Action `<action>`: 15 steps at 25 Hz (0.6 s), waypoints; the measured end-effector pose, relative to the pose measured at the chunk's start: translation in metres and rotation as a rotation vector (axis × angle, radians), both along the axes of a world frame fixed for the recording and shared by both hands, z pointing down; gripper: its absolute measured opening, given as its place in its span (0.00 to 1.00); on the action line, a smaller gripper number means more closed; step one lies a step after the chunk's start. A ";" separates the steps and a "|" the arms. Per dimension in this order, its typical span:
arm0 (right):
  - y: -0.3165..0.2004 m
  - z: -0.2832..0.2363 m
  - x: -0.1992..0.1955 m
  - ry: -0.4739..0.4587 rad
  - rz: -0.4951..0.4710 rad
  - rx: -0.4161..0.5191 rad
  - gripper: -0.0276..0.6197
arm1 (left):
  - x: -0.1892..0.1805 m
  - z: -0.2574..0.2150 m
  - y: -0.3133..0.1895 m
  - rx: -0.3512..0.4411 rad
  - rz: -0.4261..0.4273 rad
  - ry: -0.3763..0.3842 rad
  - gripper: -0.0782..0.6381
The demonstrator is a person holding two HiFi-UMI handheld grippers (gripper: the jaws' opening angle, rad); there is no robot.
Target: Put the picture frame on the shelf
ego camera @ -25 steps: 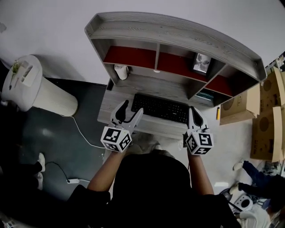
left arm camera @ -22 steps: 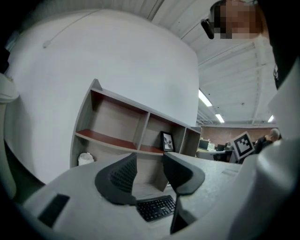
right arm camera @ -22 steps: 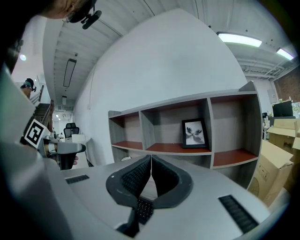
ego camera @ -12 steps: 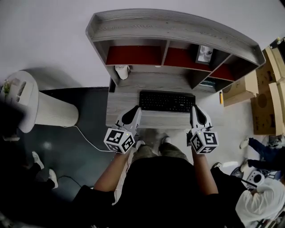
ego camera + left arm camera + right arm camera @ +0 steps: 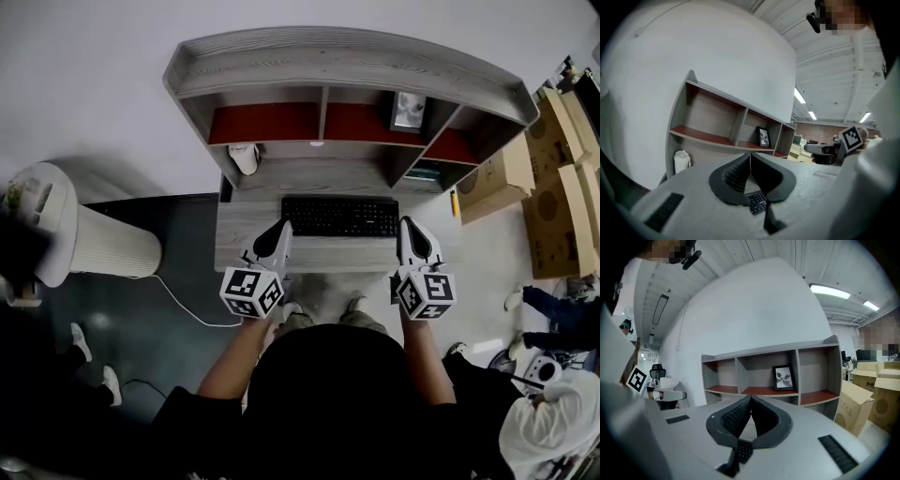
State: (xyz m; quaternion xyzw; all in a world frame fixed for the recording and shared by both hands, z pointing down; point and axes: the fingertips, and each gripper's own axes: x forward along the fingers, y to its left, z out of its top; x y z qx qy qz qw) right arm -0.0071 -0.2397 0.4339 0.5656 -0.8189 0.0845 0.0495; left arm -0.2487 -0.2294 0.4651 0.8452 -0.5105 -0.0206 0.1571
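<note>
The black picture frame (image 5: 409, 111) stands upright in the middle-right compartment of the grey shelf (image 5: 347, 56), on its red board. It also shows in the left gripper view (image 5: 763, 137) and the right gripper view (image 5: 783, 378). My left gripper (image 5: 277, 232) hovers over the desk's front left edge. Its jaws have just been closing and now meet with nothing between them (image 5: 750, 157). My right gripper (image 5: 410, 231) hovers over the front right edge, shut and empty (image 5: 751, 399). Both are well short of the shelf.
A black keyboard (image 5: 340, 216) lies on the desk (image 5: 239, 239) between the grippers. A white cup (image 5: 244, 157) stands under the shelf at the left. A white cylinder (image 5: 89, 239) and a cable (image 5: 178, 298) are on the floor at left, cardboard boxes (image 5: 553, 159) at right.
The left gripper's jaws, spread wide a second ago, have come together. Both grippers have drawn back a little toward the desk's front edge.
</note>
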 end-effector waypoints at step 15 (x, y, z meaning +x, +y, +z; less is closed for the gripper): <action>-0.011 0.008 0.045 0.001 0.009 -0.011 0.06 | 0.025 -0.009 -0.027 0.024 -0.071 -0.063 0.14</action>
